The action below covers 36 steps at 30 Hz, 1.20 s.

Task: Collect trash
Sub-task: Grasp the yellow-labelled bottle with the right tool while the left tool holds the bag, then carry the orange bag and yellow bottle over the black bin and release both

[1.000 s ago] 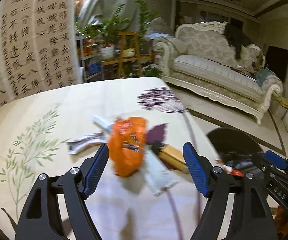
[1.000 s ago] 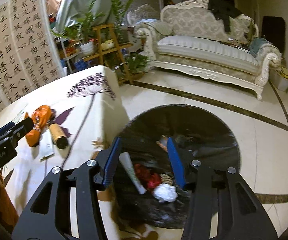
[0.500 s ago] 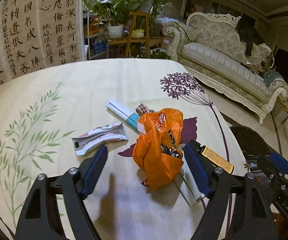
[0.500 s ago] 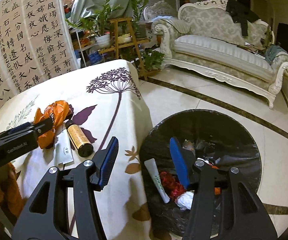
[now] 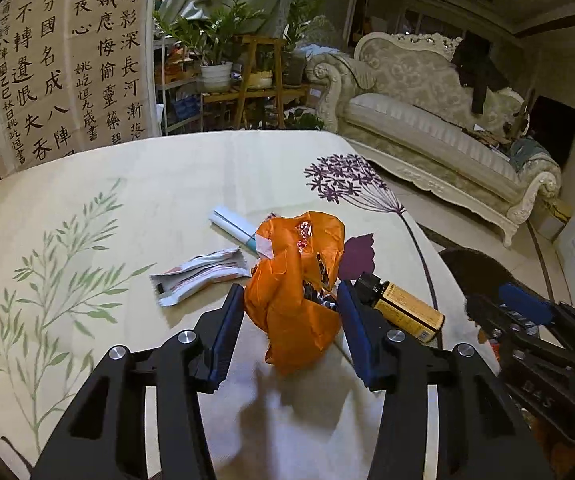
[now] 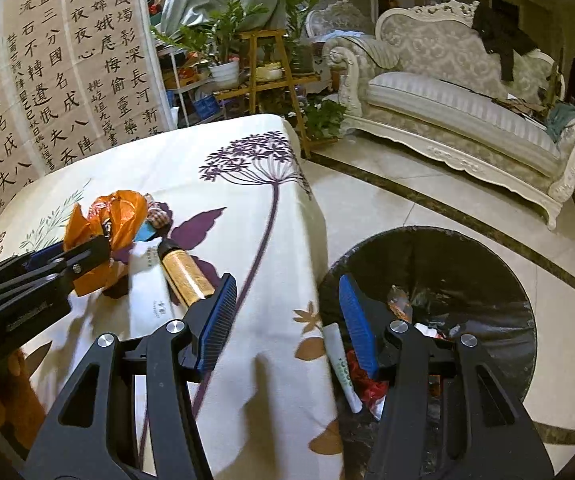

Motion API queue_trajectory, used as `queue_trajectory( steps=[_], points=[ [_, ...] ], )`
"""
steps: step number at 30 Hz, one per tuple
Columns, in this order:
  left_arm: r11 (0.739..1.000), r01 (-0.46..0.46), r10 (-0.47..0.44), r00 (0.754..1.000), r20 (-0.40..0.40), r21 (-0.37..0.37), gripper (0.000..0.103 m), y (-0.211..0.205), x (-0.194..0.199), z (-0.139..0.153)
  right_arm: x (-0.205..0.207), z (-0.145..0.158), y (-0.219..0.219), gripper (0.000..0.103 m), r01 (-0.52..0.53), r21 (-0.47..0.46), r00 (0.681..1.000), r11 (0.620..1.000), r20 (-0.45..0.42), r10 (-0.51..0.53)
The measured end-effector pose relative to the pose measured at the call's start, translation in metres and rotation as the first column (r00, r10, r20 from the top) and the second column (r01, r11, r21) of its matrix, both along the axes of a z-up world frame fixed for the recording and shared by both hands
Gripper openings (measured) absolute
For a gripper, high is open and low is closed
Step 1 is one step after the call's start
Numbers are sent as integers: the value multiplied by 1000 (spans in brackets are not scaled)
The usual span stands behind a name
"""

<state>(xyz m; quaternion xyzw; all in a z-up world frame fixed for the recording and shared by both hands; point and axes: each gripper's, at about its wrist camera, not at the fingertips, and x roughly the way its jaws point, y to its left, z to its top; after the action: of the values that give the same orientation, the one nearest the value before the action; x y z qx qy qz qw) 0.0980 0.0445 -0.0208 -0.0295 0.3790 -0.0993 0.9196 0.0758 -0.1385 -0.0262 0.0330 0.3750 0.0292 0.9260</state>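
Note:
A crumpled orange plastic bag (image 5: 297, 288) lies on the flowered tablecloth (image 5: 127, 200), and my left gripper (image 5: 293, 328) has its jaws pressed against both sides of it. The bag also shows in the right wrist view (image 6: 107, 220). A gold bottle with a black cap (image 5: 401, 308) lies just right of it, also in the right wrist view (image 6: 185, 272). A white wrapper (image 5: 199, 276) and a white-blue tube (image 5: 233, 226) lie beside the bag. My right gripper (image 6: 285, 320) is open and empty over the table's edge, next to the black-lined trash bin (image 6: 467, 264).
The bin holds several pieces of trash, among them a white tube (image 6: 341, 368). A flat white packet (image 6: 149, 296) lies by the bottle. A cream sofa (image 6: 467, 108), a plant stand (image 6: 263, 60) and a calligraphy screen (image 5: 47, 72) stand beyond the table.
My left gripper has moved in around the orange bag and closed onto it. My right gripper has swung left from over the bin toward the table edge and opened wider.

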Motion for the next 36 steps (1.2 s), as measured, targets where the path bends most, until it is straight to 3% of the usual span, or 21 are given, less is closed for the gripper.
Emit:
queue_trajectory(
  steps=[10,19,22,28,36],
  points=[
    [996,-87,87,996,28,6,48,41,-22,13,9,1,36,52,-100,-9,995,995,-10,100],
    [983,-184,184,983,-1,6,48,86,-32,3,23,-5,59,49,-146,-34,989,989,-43,144],
    [980,-197,197,980,-7,3,48,94,-32,0,28,-9,67,37,-157,-44,986,987,-70,154],
    [980,-199,199,980,-12,-9,48,98,-32,-2,29,-16,74,24,-175,-38,979,984,-108,170],
    [979,-202,201,979,-16,-17,48,101,-32,-5,32,-15,75,25,-160,-43,983,986,-102,155]
  ],
)
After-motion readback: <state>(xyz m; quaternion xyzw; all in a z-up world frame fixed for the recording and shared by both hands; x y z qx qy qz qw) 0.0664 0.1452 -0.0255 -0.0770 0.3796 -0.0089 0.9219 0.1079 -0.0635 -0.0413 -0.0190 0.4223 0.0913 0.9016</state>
